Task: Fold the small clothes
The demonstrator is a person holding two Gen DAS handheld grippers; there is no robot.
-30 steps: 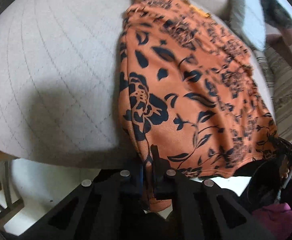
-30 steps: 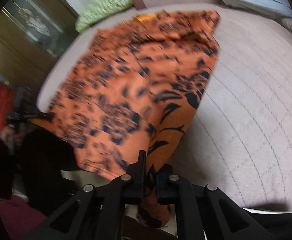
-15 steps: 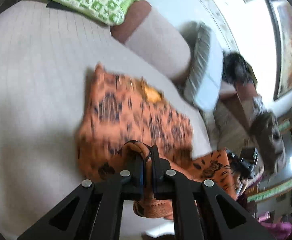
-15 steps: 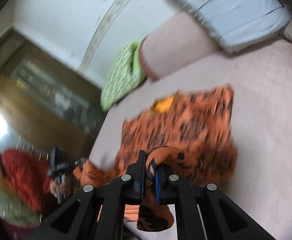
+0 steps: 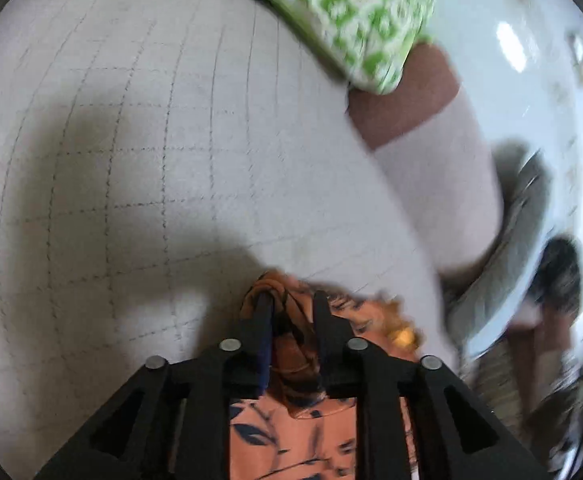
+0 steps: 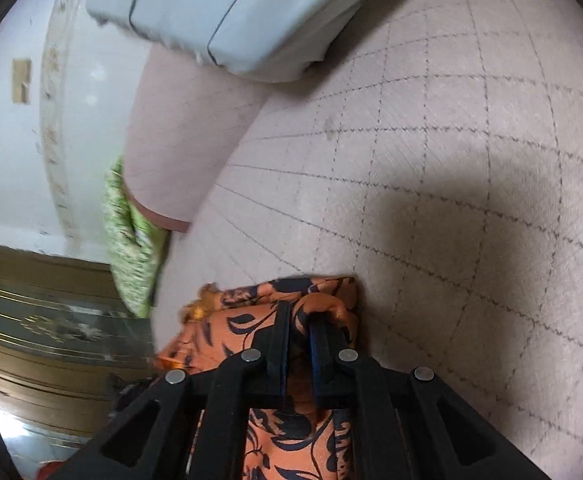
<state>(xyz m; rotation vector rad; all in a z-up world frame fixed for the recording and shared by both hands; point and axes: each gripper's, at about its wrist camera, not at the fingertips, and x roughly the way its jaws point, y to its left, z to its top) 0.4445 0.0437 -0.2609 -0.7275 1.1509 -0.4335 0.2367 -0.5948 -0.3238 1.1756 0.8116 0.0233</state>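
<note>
Fold step, mid-way. Your left tool (image 5: 289, 304) has fingers parted a little with a bunched corner of the orange floral garment (image 5: 291, 432) between them; grip uncertain. Right tool (image 6: 301, 318) likewise, slightly spread around the other corner. Garment lies doubled on the quilted bed (image 6: 451, 160). Next: release fully, flatten the edge.
</note>
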